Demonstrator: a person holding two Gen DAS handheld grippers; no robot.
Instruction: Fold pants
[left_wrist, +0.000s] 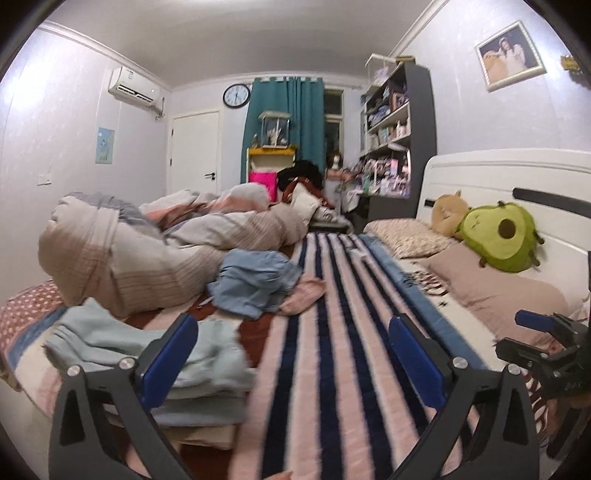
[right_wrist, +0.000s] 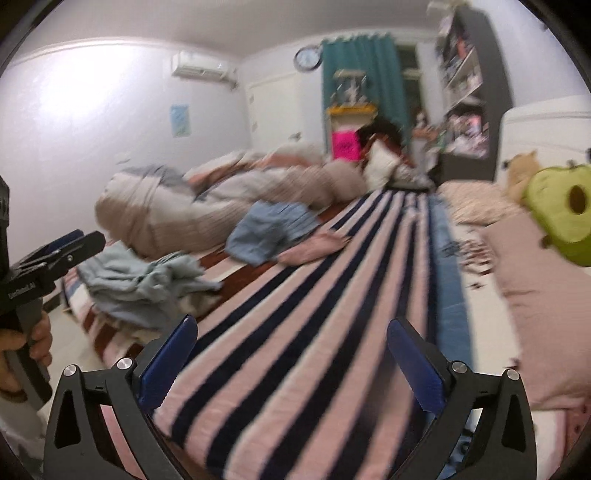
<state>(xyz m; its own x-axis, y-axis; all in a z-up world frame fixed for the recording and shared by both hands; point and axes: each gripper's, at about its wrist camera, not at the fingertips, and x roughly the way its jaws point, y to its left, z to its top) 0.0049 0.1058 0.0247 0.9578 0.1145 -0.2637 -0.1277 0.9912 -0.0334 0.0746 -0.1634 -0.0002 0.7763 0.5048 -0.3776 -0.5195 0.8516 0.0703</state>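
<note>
Pink pants with dark navy stripes lie stretched out along the bed, running away from me; they also show in the right wrist view. My left gripper is open and empty, its blue-padded fingers straddling the near end of the pants from above. My right gripper is open and empty over the same near end. It also shows at the right edge of the left wrist view, and the left gripper shows at the left edge of the right wrist view.
A stack of pale blue clothes lies at the near left. A blue garment and a rumpled duvet lie beyond. Pillows, an avocado plush and the white headboard are on the right. A bookshelf stands at the back.
</note>
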